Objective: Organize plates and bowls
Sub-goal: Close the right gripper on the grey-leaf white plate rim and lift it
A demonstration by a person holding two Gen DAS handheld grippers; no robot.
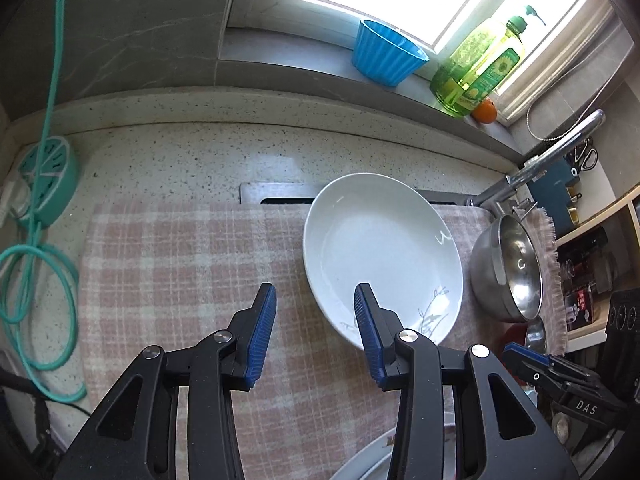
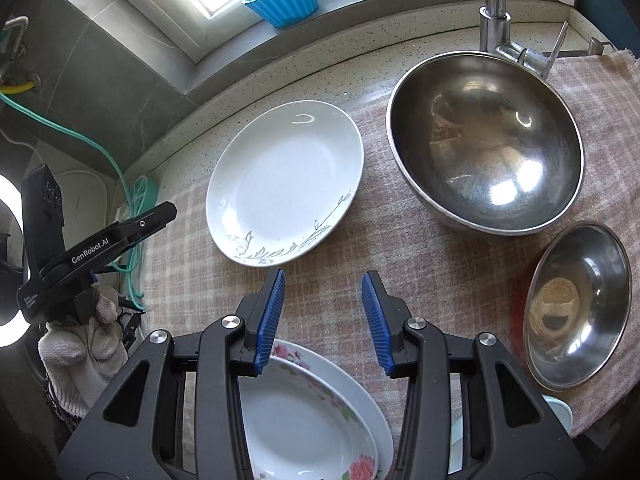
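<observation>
Right wrist view showed the sorting partly done, by my reading: two floral-rimmed white ceramic plates (image 2: 320,412) already lay nested under the right gripper (image 2: 323,312), while the white oval plate with a grey leaf sprig (image 2: 280,184) lay alone on the pink-and-cream checked woven cloth (image 2: 440,272), apart from the stack. The large polished steel mixing bowl (image 2: 486,140) and the small polished steel bowl (image 2: 580,304) stood side by side, not nested, so both bowls and the lone plate seemed left to gather. The right gripper's ribbed blue pads (image 2: 274,316) stood apart, holding nothing, above the cloth between stack and sprig plate. The left gripper (image 1: 316,332) was likewise spread and empty, one pad overlapping that plate's near rim in view; contact could not be told. The steel looked smooth and slippery, the ceramic glossy, and the cloth coarse with a frayed edge.
</observation>
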